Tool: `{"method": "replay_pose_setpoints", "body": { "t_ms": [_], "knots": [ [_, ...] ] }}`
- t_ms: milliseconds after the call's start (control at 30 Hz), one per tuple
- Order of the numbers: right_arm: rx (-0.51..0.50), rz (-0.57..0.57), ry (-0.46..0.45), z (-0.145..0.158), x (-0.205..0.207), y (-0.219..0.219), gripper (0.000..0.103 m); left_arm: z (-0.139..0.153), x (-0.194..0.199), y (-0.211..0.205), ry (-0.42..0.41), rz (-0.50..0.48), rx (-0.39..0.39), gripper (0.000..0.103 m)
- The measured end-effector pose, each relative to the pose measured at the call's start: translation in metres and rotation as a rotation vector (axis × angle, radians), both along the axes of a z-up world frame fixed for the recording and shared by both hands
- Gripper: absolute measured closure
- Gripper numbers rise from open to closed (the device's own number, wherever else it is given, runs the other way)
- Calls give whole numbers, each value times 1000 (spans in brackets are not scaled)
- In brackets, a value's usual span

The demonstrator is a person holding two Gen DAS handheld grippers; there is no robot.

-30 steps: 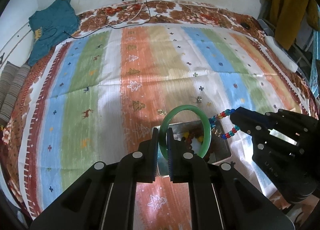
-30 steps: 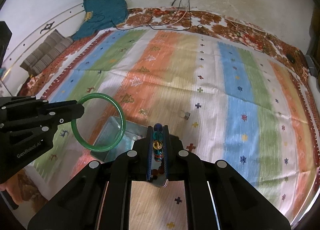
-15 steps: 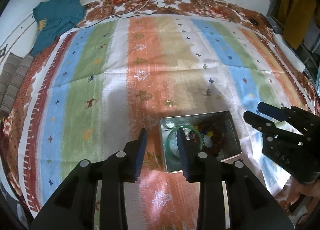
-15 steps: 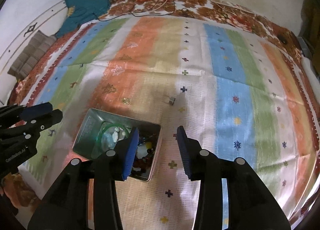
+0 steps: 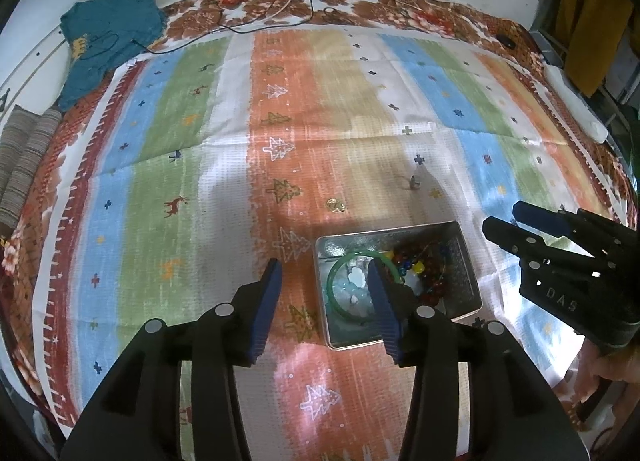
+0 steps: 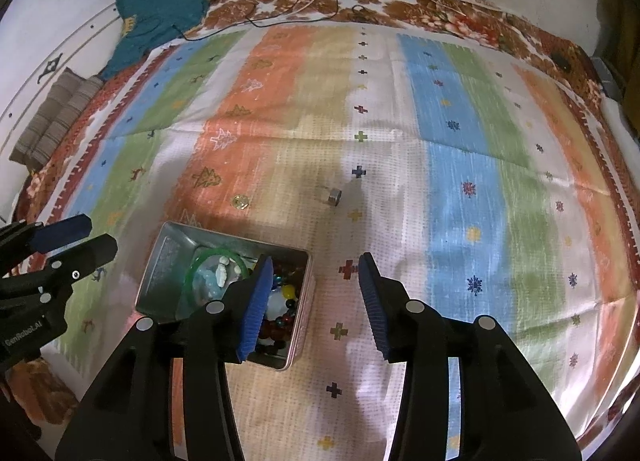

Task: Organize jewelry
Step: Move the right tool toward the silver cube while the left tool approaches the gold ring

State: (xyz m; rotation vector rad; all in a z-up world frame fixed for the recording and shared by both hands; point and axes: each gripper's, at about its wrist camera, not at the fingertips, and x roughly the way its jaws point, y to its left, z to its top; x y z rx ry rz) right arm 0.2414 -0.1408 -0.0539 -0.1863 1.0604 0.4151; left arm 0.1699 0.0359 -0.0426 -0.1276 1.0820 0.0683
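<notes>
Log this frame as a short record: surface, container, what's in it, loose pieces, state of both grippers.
surface: striped cloth on a bed
container: open metal tin on the cloth
contents: green bangle, pale pieces, mixed coloured beads
loose pieces: gold ring and a small silver piece on the cloth beyond the tin
left gripper: opening, nothing between its fingers, above the tin's left edge
right gripper: opening, nothing between its fingers, above the tin's right edge
</notes>
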Motion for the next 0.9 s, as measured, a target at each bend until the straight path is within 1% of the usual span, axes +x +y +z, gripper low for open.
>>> {"method": "replay_pose_setpoints", "body": {
  "t_ms": [100,200,300,533,633,733,900],
  "knots": [
    [0,-12,4,-1,3,-1,55,-2,3,-3,3,-2,-3,58],
    [1,-23,10,-3,6,-2,53,-2,6,-4,-2,-2,-20,54],
    [1,-29,16,-4,9,-2,52,-3,8,-3,-4,0,-34,52],
    [-9,-36,31,-11,17,0,51,-10,16,-3,10,2,-37,50],
    [-5,-57,26,-11,22,0,51,-12,20,-4,21,2,-36,49],
    [-5,-52,46,-16,26,2,51,-13,24,-4,18,2,-31,47],
    [-9,-51,57,-20,31,5,51,-26,34,0,52,21,-43,47]
  ]
}}
